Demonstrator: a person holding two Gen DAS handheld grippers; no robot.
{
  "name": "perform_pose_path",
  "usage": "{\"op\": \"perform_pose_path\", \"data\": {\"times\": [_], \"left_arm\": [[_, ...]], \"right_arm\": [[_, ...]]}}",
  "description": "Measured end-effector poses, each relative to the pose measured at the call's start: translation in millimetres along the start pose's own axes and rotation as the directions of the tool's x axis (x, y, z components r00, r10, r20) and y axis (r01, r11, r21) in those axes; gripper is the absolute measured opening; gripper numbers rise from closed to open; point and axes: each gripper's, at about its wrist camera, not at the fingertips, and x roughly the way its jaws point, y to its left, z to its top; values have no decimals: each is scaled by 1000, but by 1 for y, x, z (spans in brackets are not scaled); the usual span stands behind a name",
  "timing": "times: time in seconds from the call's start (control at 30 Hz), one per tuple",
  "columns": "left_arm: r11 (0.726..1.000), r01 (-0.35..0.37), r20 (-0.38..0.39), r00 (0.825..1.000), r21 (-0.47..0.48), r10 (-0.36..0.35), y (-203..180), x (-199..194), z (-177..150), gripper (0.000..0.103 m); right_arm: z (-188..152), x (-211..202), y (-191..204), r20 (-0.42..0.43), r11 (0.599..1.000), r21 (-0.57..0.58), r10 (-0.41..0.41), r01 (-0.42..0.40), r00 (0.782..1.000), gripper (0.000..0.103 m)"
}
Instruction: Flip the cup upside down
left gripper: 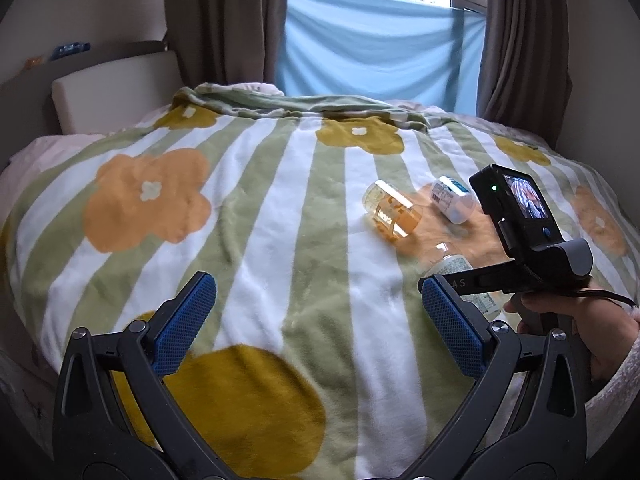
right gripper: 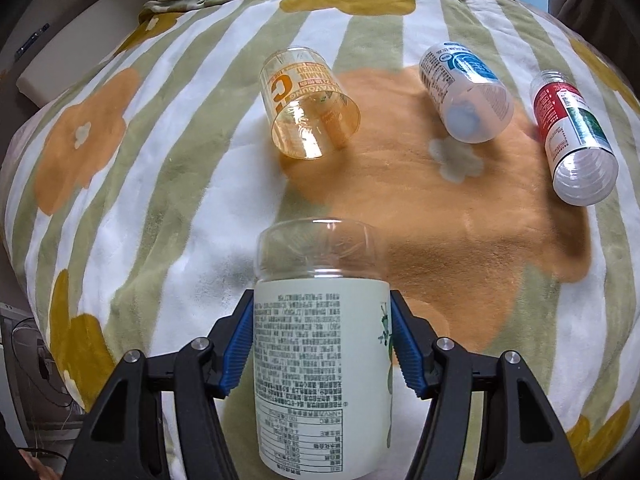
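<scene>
Nearest, in the right wrist view, the cup (right gripper: 320, 344) is held in the right gripper (right gripper: 322, 344); its blue pads (right gripper: 404, 350) are pressed on both sides of the labelled wall, so the jaws are closed on the cup. The cup is carried just above the blanket (right gripper: 160, 208), and whether it touches the blanket cannot be told. Its long axis runs forward along the fingers, and the clear closed end is pointed away from the camera, toward the far side of the bed. The print on the label is seen inverted. The flip is judged as in progress: the cup is gripped, but it is not yet set down on its mouth, and the release is left.

In the left wrist view, the left gripper (left gripper: 316, 320) is held with its jaws wide apart and nothing between them.

Farther on the blanket, three other containers are lying on their sides: an orange cup (right gripper: 308, 104), a blue-label bottle (right gripper: 466, 92) and a red-label bottle (right gripper: 574, 132).
</scene>
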Motion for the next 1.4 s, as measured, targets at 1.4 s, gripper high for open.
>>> {"op": "perform_pose_path", "data": {"times": [1.4], "left_arm": [[996, 20, -773, 629, -92, -85, -145, 217, 18, 87]], "right_arm": [[-124, -140, -108, 499, 972, -220, 183, -80, 847, 103]]}}
